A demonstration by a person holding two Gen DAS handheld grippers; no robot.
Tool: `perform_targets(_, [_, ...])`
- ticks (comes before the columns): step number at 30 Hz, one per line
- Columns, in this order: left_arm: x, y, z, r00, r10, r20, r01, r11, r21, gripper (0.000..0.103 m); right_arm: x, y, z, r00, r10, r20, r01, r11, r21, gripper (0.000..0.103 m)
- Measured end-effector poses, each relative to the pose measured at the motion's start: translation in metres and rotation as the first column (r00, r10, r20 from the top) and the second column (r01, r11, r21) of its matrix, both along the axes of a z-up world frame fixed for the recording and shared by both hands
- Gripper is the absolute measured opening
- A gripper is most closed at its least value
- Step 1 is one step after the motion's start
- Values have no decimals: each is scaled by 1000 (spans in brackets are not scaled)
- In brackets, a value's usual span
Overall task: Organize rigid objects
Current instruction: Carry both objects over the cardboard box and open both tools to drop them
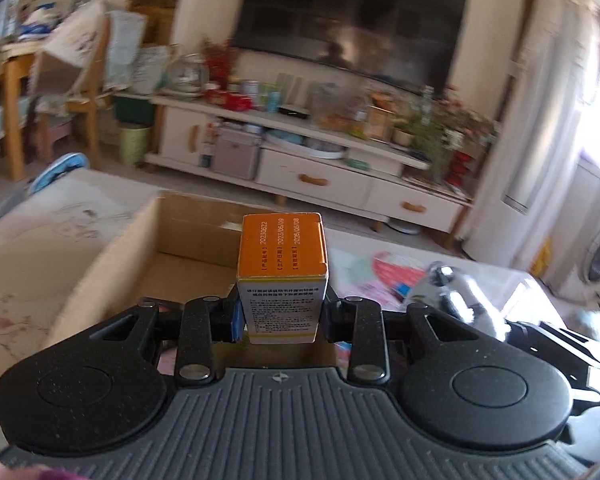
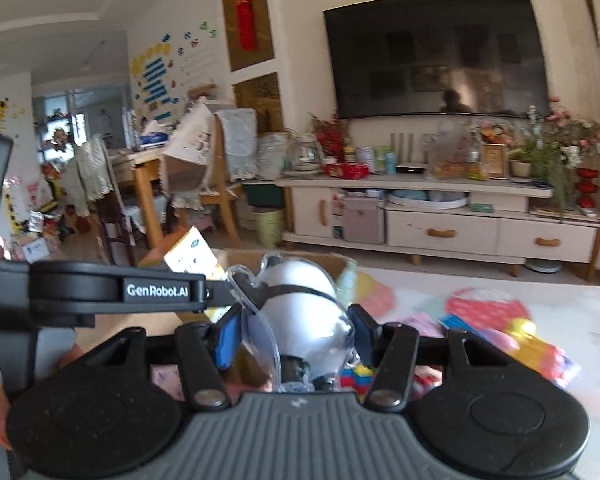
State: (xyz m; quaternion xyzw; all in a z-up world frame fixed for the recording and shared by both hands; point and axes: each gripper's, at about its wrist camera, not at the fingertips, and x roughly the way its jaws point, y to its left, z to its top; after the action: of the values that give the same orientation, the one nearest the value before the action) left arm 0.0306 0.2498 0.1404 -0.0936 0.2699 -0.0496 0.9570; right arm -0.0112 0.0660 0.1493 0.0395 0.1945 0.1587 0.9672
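My left gripper (image 1: 281, 318) is shut on an orange and white medicine box (image 1: 282, 276) and holds it upright over the near edge of an open cardboard box (image 1: 112, 264). My right gripper (image 2: 296, 334) is shut on a white toy in a clear plastic blister pack (image 2: 300, 304). That pack also shows at the right in the left wrist view (image 1: 456, 292). In the right wrist view the left gripper (image 2: 112, 292) sits just to the left, with the medicine box (image 2: 192, 258) past it, and the cardboard box (image 2: 340, 264) lies behind the toy.
The table carries a pale cloth (image 1: 28, 248) and colourful children's books or toys (image 2: 496, 320) at the right. Beyond it stand a TV cabinet (image 1: 340, 176), a television (image 1: 352, 24) and wooden chairs (image 2: 204, 184).
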Motion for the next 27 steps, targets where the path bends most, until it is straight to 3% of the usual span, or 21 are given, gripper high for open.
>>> perform_targets(8, [36, 20, -8, 986, 138, -90, -140, 990, -15, 41, 55, 33, 3, 999, 45, 1, -45, 998, -47, 55])
perform_targets(23, [38, 17, -31, 965, 136, -225, -133, 991, 27, 41, 115, 37, -28, 996, 50, -79, -58, 993, -104, 55])
perform_targets(26, [35, 19, -30, 963, 142, -229, -139, 990, 31, 46, 115, 37, -28, 996, 53, -67, -59, 993, -99, 61])
perform_targets(27, [35, 19, -30, 963, 145, -228, -140, 989, 39, 54, 116, 35, -27, 997, 49, -60, -54, 994, -92, 66])
